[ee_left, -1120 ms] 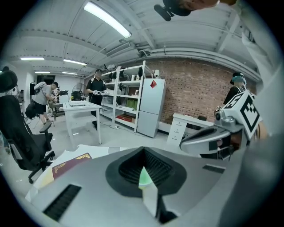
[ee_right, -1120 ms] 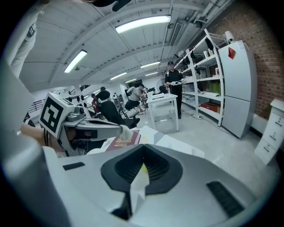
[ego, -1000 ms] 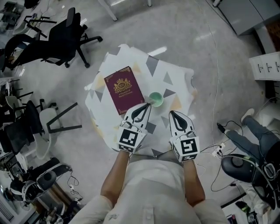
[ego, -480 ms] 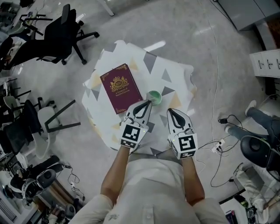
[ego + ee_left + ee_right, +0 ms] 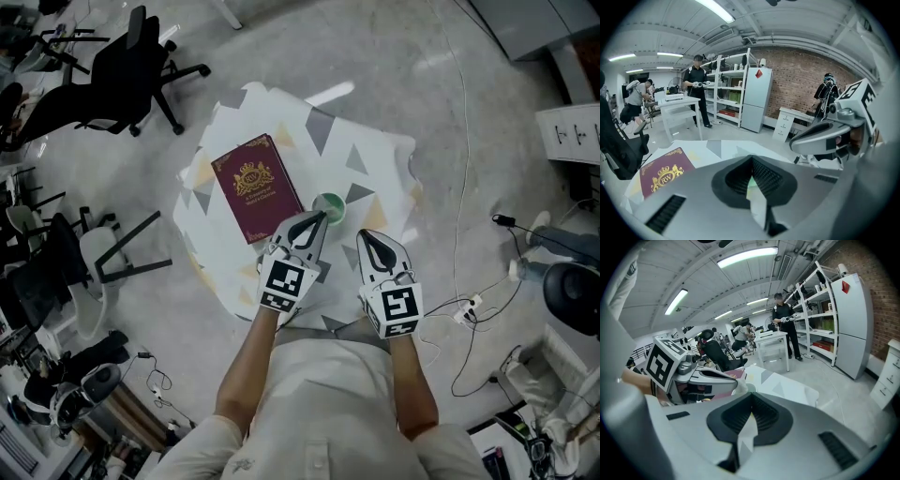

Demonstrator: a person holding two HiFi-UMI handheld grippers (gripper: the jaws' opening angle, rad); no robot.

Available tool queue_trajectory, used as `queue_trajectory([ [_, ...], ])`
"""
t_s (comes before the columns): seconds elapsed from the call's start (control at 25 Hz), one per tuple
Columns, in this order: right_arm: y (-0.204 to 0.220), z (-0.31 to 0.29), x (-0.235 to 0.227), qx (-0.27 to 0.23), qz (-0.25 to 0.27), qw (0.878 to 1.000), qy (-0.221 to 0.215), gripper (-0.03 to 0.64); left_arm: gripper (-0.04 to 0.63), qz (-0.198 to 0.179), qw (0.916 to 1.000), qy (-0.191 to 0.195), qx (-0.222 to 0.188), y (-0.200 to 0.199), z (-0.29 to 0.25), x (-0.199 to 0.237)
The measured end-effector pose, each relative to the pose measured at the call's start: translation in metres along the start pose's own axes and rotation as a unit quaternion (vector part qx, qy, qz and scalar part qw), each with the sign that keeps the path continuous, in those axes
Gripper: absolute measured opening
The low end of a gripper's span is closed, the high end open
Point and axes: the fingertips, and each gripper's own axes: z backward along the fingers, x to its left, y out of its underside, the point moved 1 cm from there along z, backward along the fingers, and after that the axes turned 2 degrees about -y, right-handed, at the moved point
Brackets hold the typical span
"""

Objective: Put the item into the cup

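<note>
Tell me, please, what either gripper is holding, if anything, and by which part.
Nothing visible is held. The left gripper and right gripper both have jaws closed tip to tip, empty; the left one's tips are by the green cup.

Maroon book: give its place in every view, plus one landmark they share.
Head view: maroon book lies left of centre, on the cloth.
Left gripper view: lower left.
Right gripper view: only a sliver, left of centre.
Shared landmark: the triangle-patterned cloth under it.
</note>
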Motion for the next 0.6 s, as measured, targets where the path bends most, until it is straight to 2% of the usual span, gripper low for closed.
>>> queue_trajectory([
  [0.6,0.006,0.001,-0.005,0.004,-0.008,1.0,0.002,0.008,0.012,-0.004,0.9989,0.005,0.047,0.017,-0.017,-0.005],
])
